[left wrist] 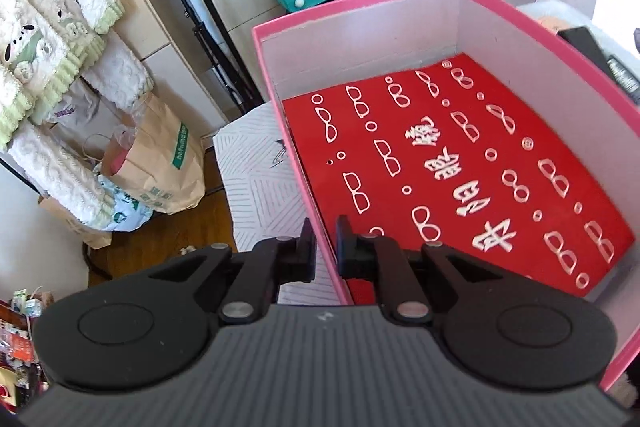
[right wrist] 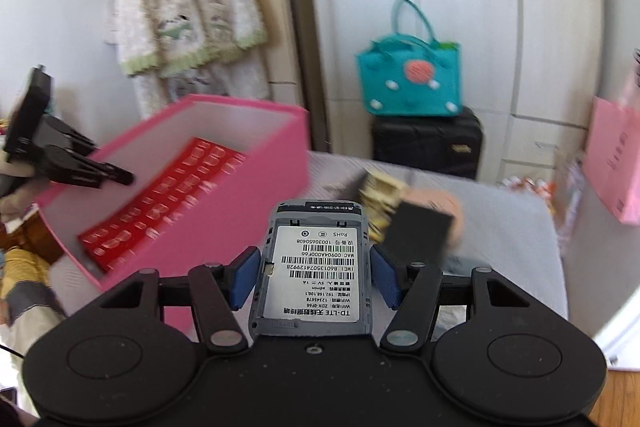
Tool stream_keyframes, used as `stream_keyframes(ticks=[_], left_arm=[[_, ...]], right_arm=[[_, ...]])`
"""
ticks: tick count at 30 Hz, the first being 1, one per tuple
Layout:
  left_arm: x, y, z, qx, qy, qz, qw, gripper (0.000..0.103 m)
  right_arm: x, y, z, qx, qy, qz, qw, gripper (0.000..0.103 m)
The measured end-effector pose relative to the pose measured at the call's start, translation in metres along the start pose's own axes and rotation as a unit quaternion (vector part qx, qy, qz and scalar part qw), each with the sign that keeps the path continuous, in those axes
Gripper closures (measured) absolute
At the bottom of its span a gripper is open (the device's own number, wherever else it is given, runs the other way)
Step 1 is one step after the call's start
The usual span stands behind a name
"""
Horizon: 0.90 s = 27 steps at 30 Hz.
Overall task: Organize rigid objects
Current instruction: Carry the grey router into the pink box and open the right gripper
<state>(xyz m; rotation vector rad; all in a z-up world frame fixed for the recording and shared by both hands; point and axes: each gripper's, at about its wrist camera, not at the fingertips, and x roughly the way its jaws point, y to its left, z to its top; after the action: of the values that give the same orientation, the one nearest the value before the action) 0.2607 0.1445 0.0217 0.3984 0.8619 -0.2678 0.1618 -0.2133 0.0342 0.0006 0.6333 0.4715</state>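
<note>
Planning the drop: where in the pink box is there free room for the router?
Pink box holds only the flat red sheet; all of it is free. Left gripper clamps the near-left wall; enter from the right. The bed beyond the router is cluttered.

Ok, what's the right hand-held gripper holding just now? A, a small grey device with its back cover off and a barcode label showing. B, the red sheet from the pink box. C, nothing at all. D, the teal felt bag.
A: the right hand-held gripper has its blue pads pressed on both sides of the grey device, whose barcode label faces the camera.
</note>
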Motion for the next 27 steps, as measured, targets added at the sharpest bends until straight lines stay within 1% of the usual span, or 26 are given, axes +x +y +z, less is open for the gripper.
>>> stream_keyframes(ticks=[3,7,11,14,18,21,25,27], left_arm=[[-0.004,0.000,-0.001,-0.005,-0.001,-0.010,0.9999,0.094],[-0.002,-0.002,-0.002,-0.020,0.037,-0.014,0.9990,0.094],[-0.005,-0.003,-0.008,-0.043,0.057,-0.043,0.9965,0.091],[-0.012,-0.008,-0.016,-0.044,0.055,-0.055,0.9960,0.089],[-0.016,-0.006,-0.020,-0.060,0.049,-0.068,0.9946,0.087],[-0.014,-0.001,-0.023,-0.071,0.045,-0.076,0.9936,0.087],[-0.014,0.001,-0.028,-0.070,0.034,-0.084,0.9934,0.087],[-0.014,0.005,-0.030,-0.081,0.030,-0.100,0.9913,0.084]], right_arm=[[0.001,0.014,0.014,-0.021,-0.005,0.029,0.999,0.038],[0.009,0.043,0.033,-0.062,0.000,0.070,0.996,0.038],[0.029,0.075,0.052,-0.107,0.026,0.120,0.987,0.038],[0.053,0.102,0.065,-0.137,0.055,0.144,0.979,0.038],[0.093,0.132,0.077,-0.179,0.088,0.142,0.970,0.038],[0.124,0.148,0.083,-0.188,0.118,0.140,0.965,0.038],[0.162,0.164,0.094,-0.189,0.160,0.138,0.959,0.038],[0.179,0.167,0.098,-0.188,0.179,0.133,0.957,0.038]])
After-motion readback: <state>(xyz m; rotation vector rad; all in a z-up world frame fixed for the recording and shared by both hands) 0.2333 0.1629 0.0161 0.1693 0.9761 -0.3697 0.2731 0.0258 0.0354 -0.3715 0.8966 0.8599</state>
